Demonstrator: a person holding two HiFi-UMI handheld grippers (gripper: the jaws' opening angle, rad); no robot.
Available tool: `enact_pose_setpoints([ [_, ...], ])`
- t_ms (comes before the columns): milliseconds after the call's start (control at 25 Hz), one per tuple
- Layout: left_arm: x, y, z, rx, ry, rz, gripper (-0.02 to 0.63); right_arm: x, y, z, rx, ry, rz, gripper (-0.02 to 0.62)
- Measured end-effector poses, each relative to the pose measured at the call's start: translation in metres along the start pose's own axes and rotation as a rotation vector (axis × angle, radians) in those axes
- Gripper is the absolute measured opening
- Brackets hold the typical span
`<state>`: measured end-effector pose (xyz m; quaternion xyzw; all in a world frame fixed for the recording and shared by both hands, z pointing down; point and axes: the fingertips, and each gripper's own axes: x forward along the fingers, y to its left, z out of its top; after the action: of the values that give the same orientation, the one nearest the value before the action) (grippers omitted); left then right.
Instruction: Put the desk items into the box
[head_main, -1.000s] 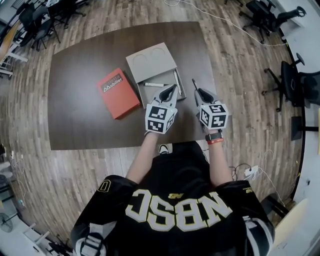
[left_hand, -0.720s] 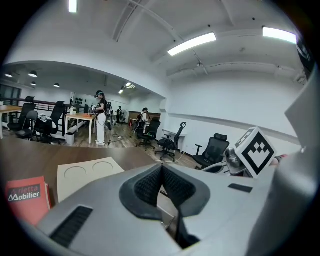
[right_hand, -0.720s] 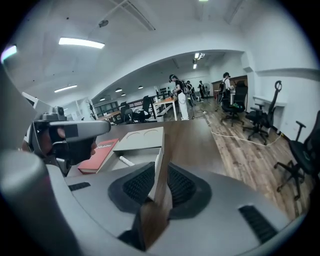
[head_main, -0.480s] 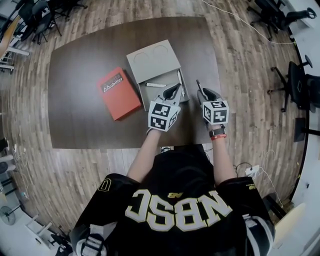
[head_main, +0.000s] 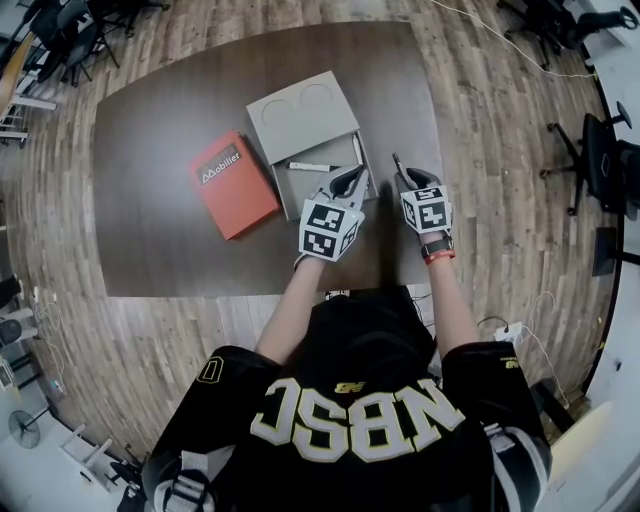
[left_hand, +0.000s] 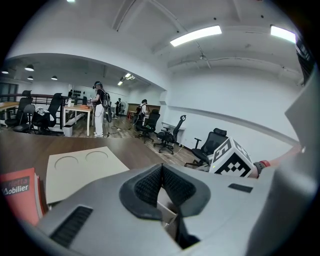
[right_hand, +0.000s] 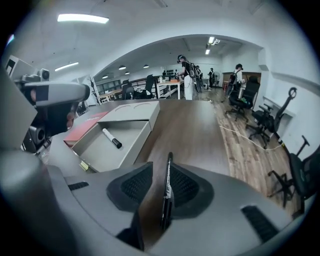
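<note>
- Since a second ago both my hands have dropped closer to the table (head_main: 160, 240), the right one more so.
- On my right gripper (right_hand: 156, 176) the jaws have just been opening and now stand apart; the black pen (right_hand: 167, 195) stands between them, leaning on the right pad, with a clear gap to the left pad.
- That pen is outside the grey box (head_main: 300, 186), just beside its right wall, over bare tabletop.
- On my left gripper (left_hand: 161, 172) the jaws are closed pad to pad, with nothing between them, at the box's near edge.
- Inside the box lies a white marker (head_main: 309, 166).
- To the box's left a red book (head_main: 233, 184) lies flat on the table.
</note>
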<state>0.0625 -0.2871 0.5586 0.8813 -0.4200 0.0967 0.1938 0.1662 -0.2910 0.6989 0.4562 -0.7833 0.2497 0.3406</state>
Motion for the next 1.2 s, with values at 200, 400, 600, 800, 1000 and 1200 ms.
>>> enact_pose_setpoints([
  [200,0.002,0.002,-0.004,-0.001,0.009,0.004,0.015,0.015,-0.004,-0.009,-0.03,0.04,-0.014,0.107],
  [400,0.002,0.004,-0.005,-0.003,0.014,0.011,0.015,0.022,-0.008,-0.017,-0.037,0.066,-0.025,0.103],
  [600,0.003,0.004,-0.007,-0.002,0.021,0.012,0.015,0.027,-0.011,-0.021,-0.047,0.082,-0.03,0.092],
  [800,0.002,0.003,-0.012,-0.002,0.032,0.006,0.015,0.032,-0.009,-0.025,-0.054,0.091,-0.03,0.083],
  [1000,0.002,0.003,-0.017,-0.003,0.042,0.013,0.014,0.032,-0.007,-0.026,-0.065,0.088,-0.036,0.064],
  [1200,0.001,0.002,-0.018,-0.004,0.043,0.013,0.015,0.032,-0.005,-0.026,-0.071,0.088,-0.038,0.049],
])
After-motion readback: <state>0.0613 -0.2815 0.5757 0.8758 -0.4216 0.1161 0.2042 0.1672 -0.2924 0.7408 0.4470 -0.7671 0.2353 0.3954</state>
